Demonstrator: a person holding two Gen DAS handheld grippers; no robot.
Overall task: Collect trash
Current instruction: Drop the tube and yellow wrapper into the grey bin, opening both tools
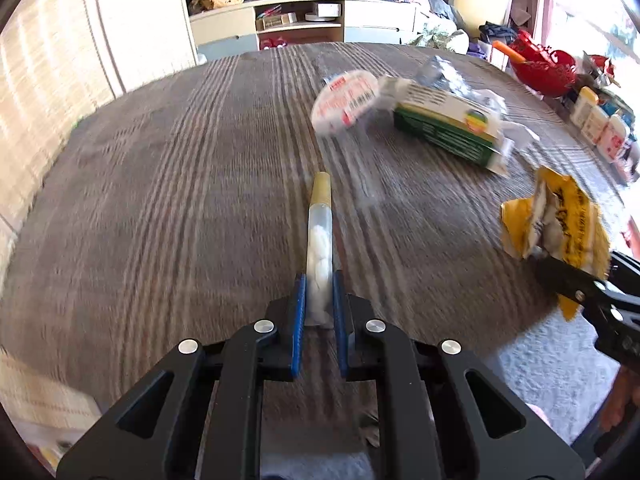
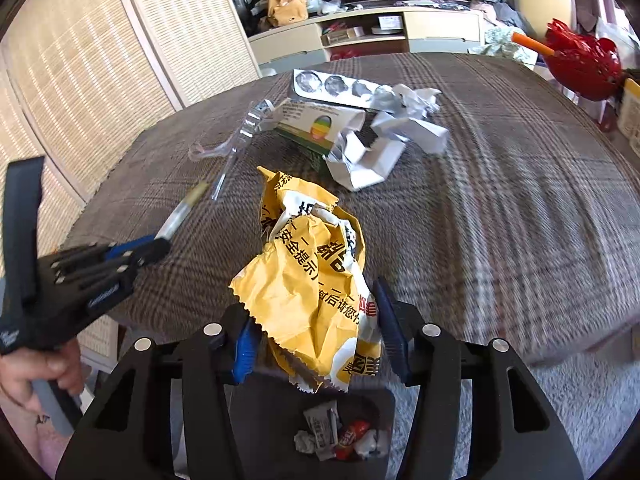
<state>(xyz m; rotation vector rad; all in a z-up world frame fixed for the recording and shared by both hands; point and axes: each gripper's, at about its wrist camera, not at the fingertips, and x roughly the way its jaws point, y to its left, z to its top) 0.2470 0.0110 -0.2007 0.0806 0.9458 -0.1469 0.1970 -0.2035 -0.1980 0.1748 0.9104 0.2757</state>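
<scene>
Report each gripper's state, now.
Left gripper: shut on the clear tube.
Right gripper: shut on the yellow wrapper.

Bright daylight apparently from the right, motion blur, fisheye-bent edges, dark corners

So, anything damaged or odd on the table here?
Only trash: a torn green box, an empty blister pack and crumpled paper lie scattered on the table. Nothing spilled.
</scene>
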